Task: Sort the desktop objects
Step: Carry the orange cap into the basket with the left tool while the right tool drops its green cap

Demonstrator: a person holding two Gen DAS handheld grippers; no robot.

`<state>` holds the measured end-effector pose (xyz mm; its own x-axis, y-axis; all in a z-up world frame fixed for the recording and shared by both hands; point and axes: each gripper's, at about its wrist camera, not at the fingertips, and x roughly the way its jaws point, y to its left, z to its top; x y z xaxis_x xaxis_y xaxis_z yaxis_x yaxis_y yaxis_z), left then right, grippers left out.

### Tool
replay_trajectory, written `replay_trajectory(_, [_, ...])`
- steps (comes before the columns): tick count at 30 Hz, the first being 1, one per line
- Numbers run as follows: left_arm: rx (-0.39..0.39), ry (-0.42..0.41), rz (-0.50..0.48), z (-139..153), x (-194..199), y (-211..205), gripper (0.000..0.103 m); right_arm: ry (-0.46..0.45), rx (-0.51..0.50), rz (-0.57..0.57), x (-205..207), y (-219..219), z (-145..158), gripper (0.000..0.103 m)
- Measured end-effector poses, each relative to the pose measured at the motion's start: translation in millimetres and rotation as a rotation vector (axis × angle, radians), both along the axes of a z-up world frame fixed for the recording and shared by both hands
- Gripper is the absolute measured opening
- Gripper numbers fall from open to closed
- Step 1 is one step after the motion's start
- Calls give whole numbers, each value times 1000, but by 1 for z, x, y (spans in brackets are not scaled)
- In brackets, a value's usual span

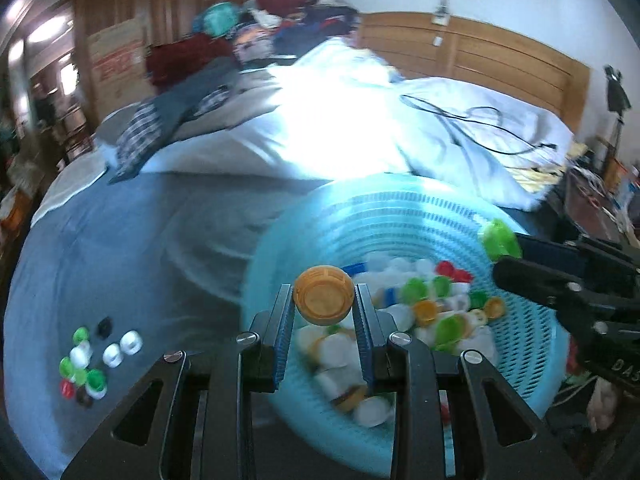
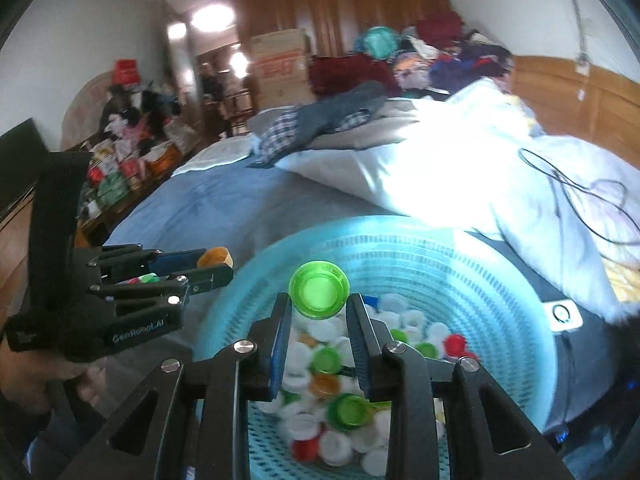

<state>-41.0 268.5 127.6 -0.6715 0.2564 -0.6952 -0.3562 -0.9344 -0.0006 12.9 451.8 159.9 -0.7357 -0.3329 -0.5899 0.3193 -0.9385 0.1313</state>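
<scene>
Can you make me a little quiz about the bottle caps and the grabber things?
1. Which colour cap does the left gripper hold: A green, B orange, C red?
2. True or false: the blue basket is empty.
3. Fill in: the sorted caps lie in a small group on the ____ bedsheet.

Key:
1. B. The orange cap sits between its jaws, while the right gripper holds the green cap.
2. False. It holds many mixed caps.
3. Blue.
</scene>
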Motion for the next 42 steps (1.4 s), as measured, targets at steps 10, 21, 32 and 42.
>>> replay_trajectory(10, [-29,0,-67,6,9,39,25,-1,-16,-15,4,9,0,31])
replay_trajectory(21, [-39,-13,-56,2,7,40,25,-3,-22,-15,7,5,0,31])
replay_trajectory(32, [-42,-20,-55,2,7,39,25,-15,-22,-11,2,6,-5,31])
replay_trajectory(42, [-30,-38,-45,-4,2,33,27,-17,-8,-21,0,3,-9,36])
